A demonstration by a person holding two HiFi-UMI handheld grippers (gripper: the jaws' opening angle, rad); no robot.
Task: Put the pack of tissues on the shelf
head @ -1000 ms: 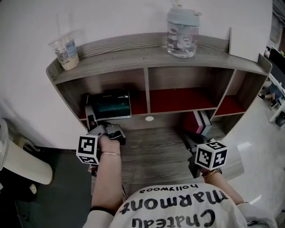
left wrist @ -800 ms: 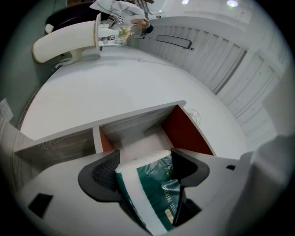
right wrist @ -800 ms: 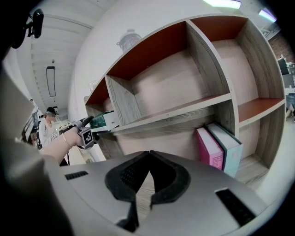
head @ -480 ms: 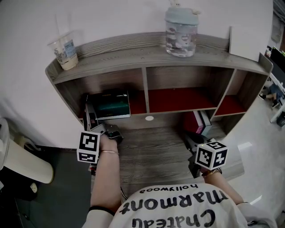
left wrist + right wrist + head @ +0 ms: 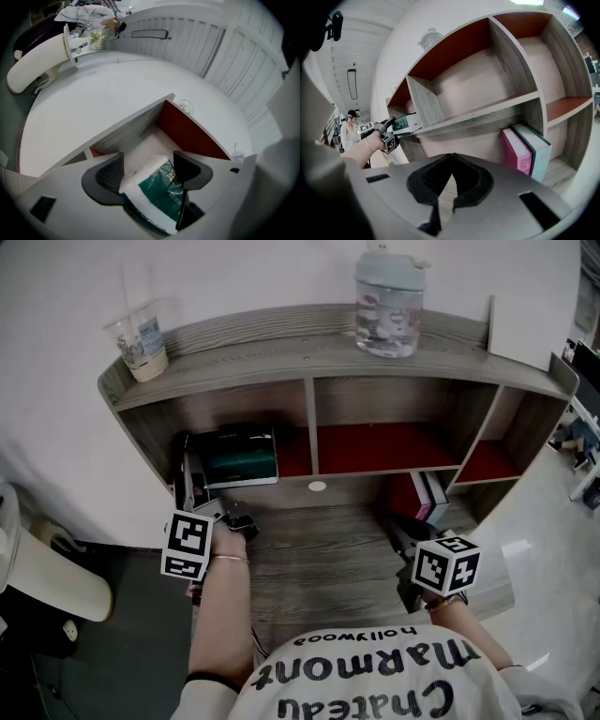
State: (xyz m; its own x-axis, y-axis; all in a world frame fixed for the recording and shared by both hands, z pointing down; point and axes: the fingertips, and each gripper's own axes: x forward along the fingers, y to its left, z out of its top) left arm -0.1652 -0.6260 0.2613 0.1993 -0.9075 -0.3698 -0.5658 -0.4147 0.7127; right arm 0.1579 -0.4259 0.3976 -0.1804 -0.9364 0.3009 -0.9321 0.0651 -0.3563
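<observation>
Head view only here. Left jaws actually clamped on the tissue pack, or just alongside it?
Observer: Clamped. In the left gripper view, the left gripper has its jaws pressed on both sides of the green-and-white tissue pack.
Operator: Pack down on the board?
Observer: The right gripper view shows it side-on. It looks to sit on the left compartment's board, near the front edge.
Operator: Right gripper carrying anything?
Observer: No. The right gripper has its jaws together with nothing between them.
</observation>
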